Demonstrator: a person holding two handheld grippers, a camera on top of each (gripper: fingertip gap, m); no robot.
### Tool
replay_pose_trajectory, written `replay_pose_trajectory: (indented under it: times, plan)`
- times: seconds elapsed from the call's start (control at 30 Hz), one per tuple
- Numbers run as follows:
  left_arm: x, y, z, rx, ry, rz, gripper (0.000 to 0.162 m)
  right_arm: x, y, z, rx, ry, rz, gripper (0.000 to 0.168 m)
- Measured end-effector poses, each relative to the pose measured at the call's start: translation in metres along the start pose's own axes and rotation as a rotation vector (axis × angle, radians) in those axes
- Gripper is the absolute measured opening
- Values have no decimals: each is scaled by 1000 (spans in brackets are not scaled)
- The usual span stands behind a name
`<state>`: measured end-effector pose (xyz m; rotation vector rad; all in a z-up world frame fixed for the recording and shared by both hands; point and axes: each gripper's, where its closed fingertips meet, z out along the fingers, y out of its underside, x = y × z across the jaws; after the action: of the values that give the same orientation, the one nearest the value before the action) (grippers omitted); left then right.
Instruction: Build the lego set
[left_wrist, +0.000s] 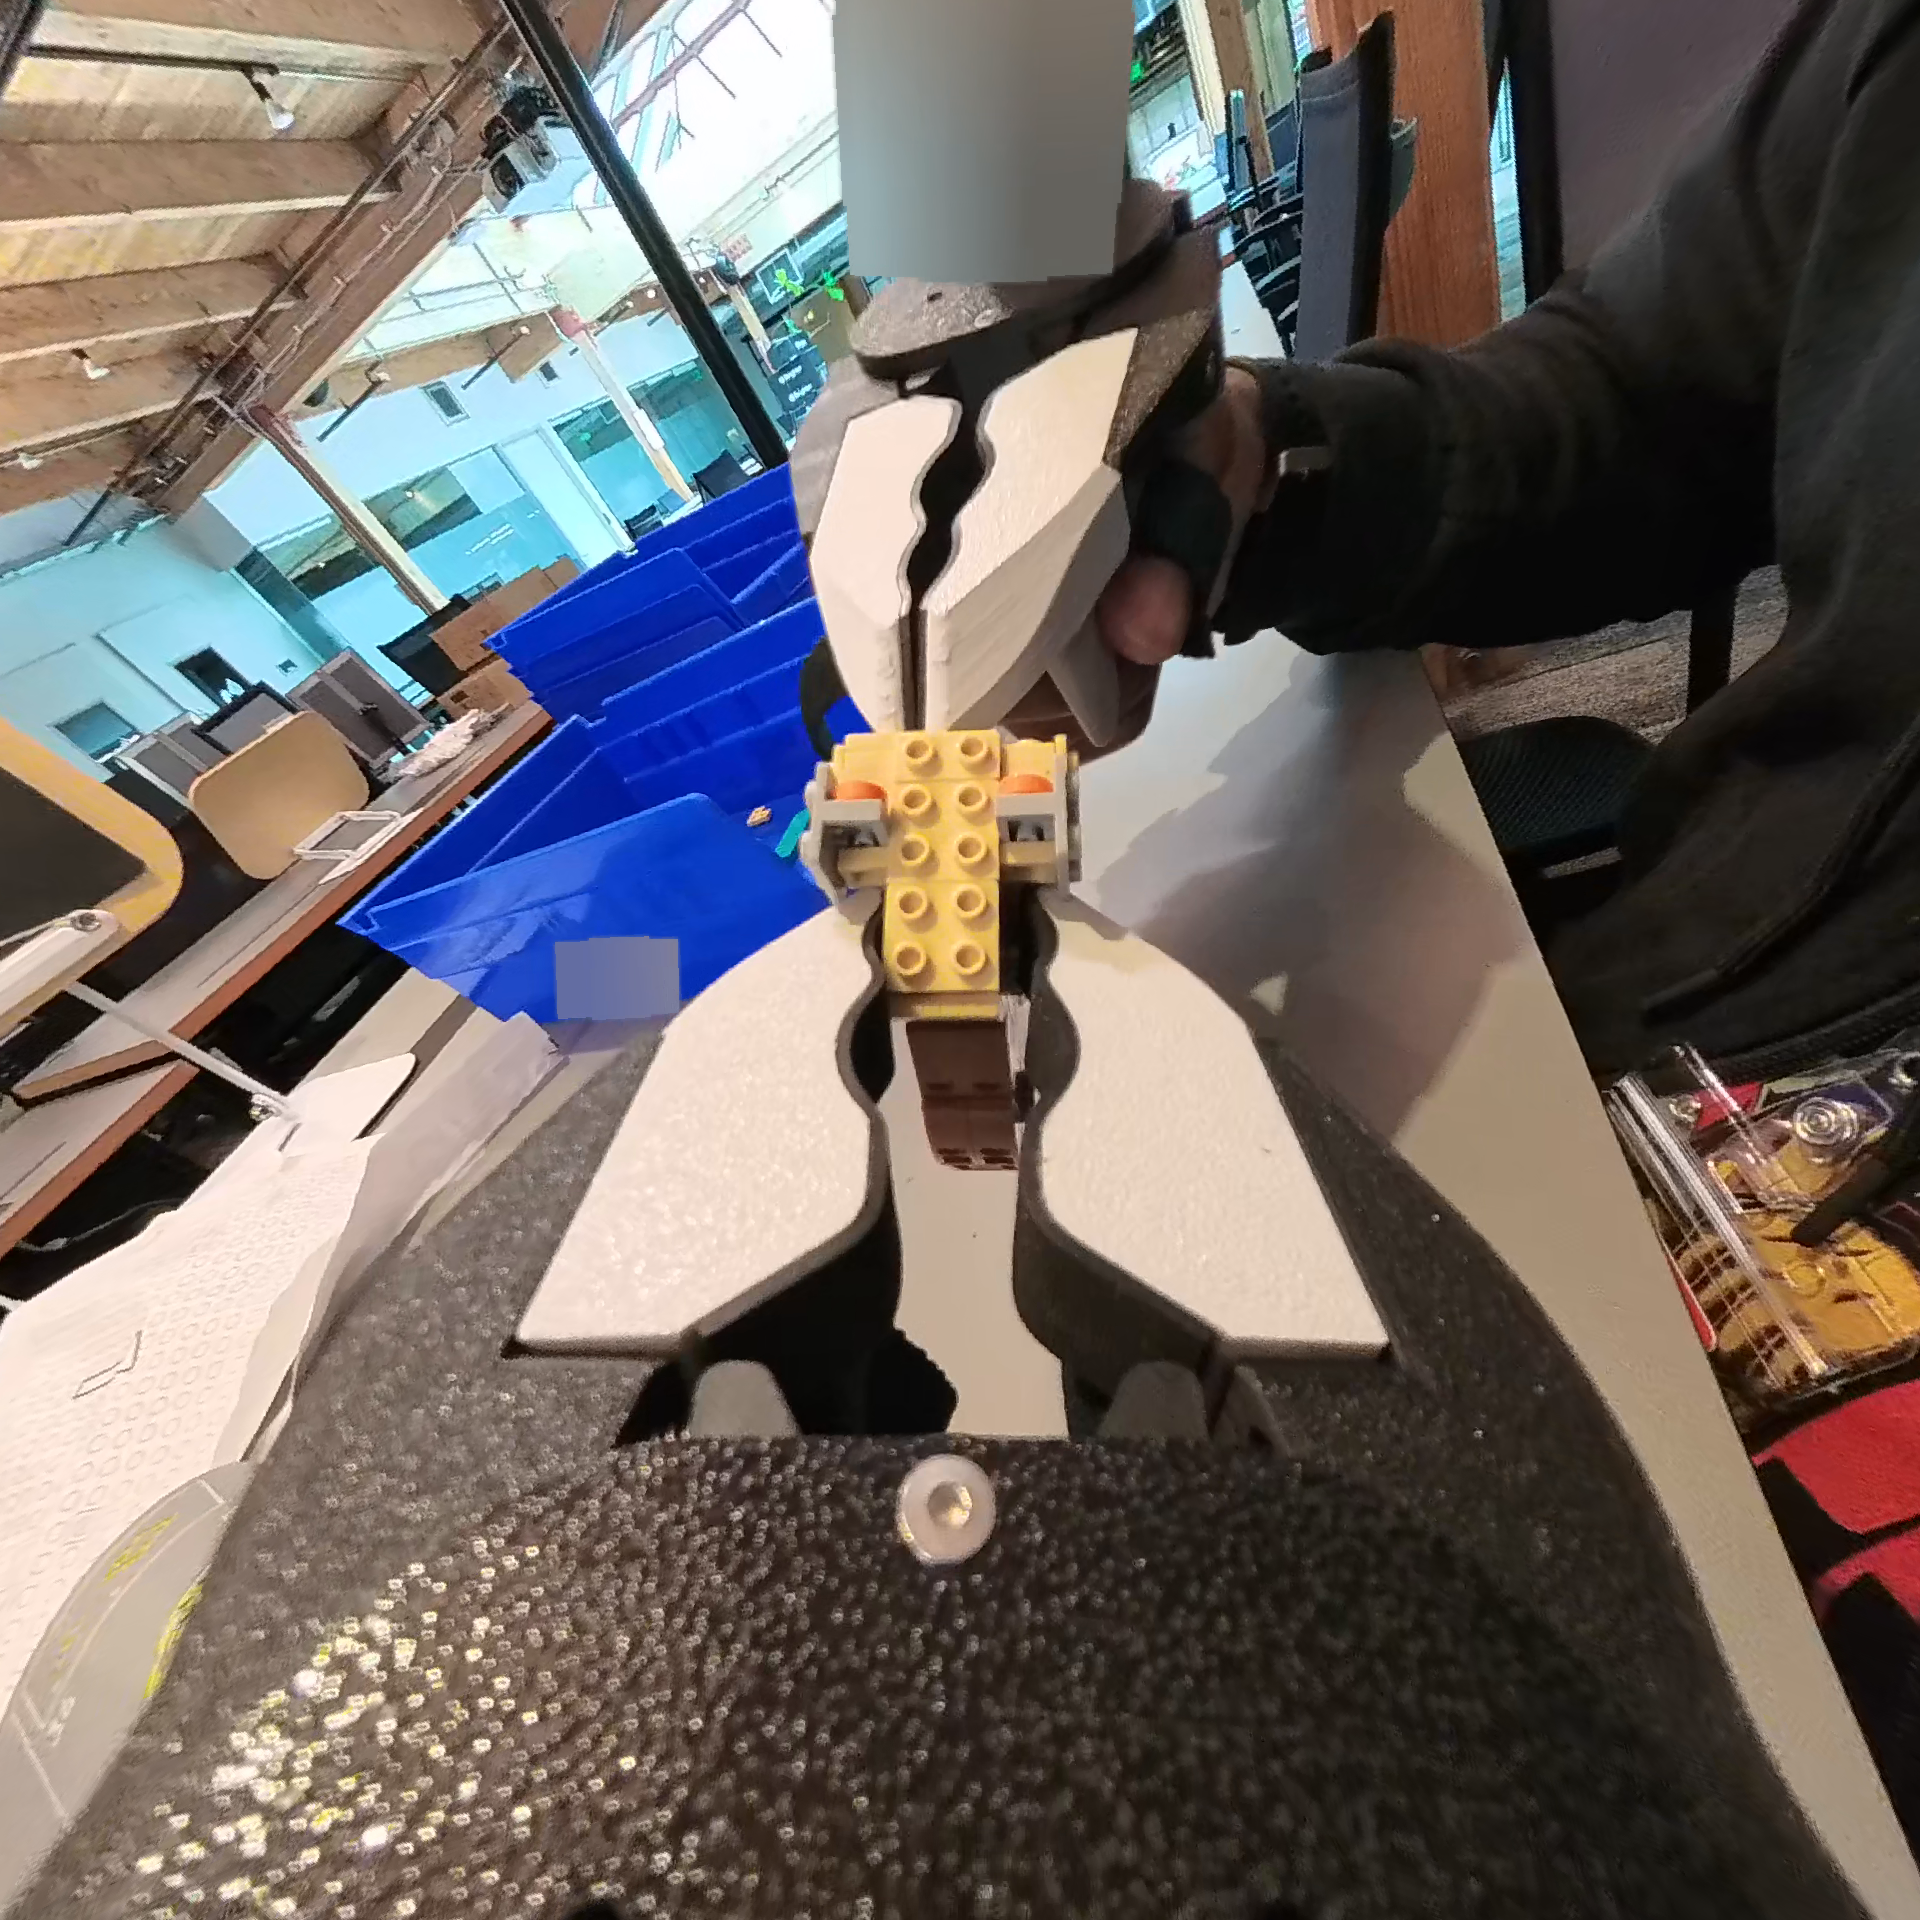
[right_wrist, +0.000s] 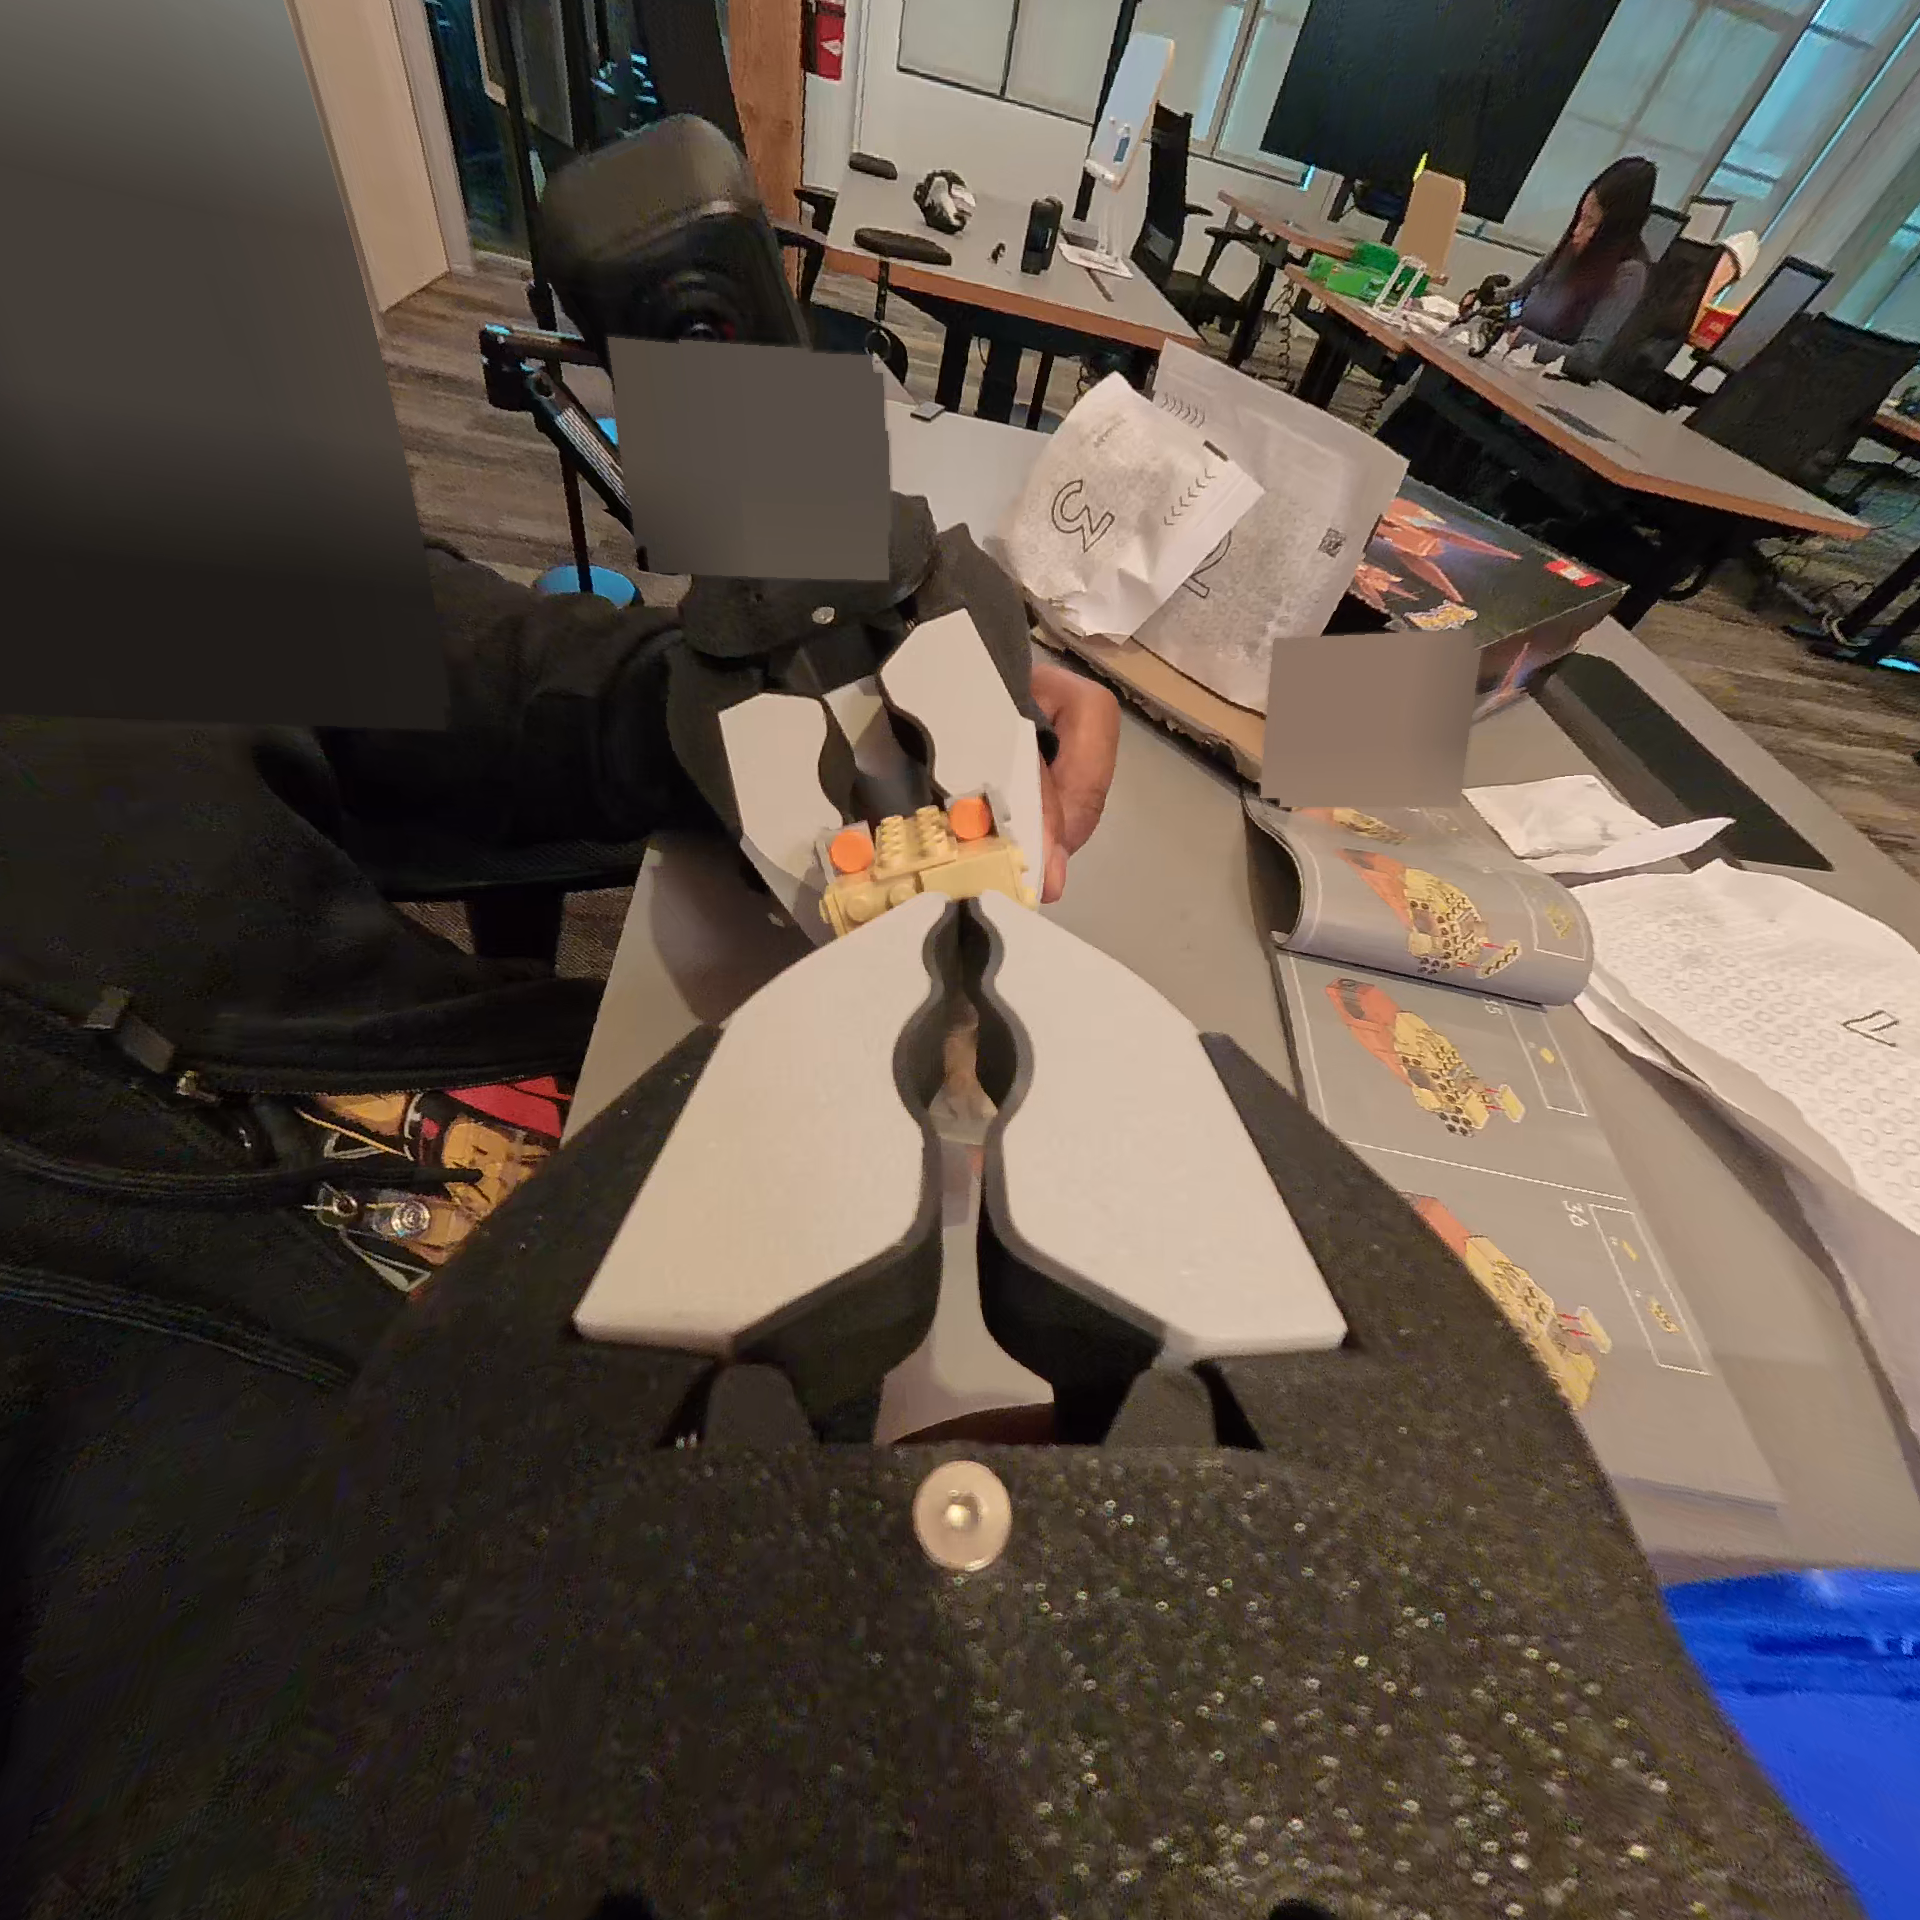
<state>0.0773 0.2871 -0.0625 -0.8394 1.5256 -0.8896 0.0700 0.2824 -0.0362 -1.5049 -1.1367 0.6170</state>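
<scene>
Tan lego assembly (left_wrist: 940, 883) — clamped by left gripper (left_wrist: 945, 935).
Right gripper (right_wrist: 961, 914) pinched together at its end — twisting risks popping bricks apart.

Both views are bright and evenly lit, with daylight from large windows (left_wrist: 436, 499) at the far side of the room and small ceiling spotlights (left_wrist: 275, 109) under the timber beams. The desk (left_wrist: 1299, 831) shows a broad, pale sheen near its right edge, and soft shadows fall beneath the lego model (left_wrist: 940, 862). Specular sparkle speckles the black gripper body (left_wrist: 727, 1662). Wide-angle distortion bends straight lines toward the edges. The paper bags (left_wrist: 177, 1351) at the left look smeared, perhaps by motion. The blue bin (right_wrist: 1808, 1704) in the right wrist view is out of focus.
</scene>
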Motion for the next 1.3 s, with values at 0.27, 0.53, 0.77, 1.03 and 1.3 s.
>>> replay_pose_trajectory:
  times: [0.27, 0.53, 0.77, 1.03, 1.3]
  plan:
    - [-11, -16, -3, 147, 78, -290, 21, 28, -36, -22, 186, 74, 105, 0]
    - [-27, -54, -43, 555, 323, -710, 21, 37, -21, -17, 143, 113, 102, 0]
    - [-27, -65, -56, 655, 380, -717, 21, 34, -21, -14, 146, 101, 87, 0]
    - [-51, -24, -35, 390, 28, -648, 21, 56, 38, -21, -167, 188, -4, 0]
    - [-53, 11, -30, 146, -164, -581, 21, 53, 117, -18, -507, 80, 117, 7]
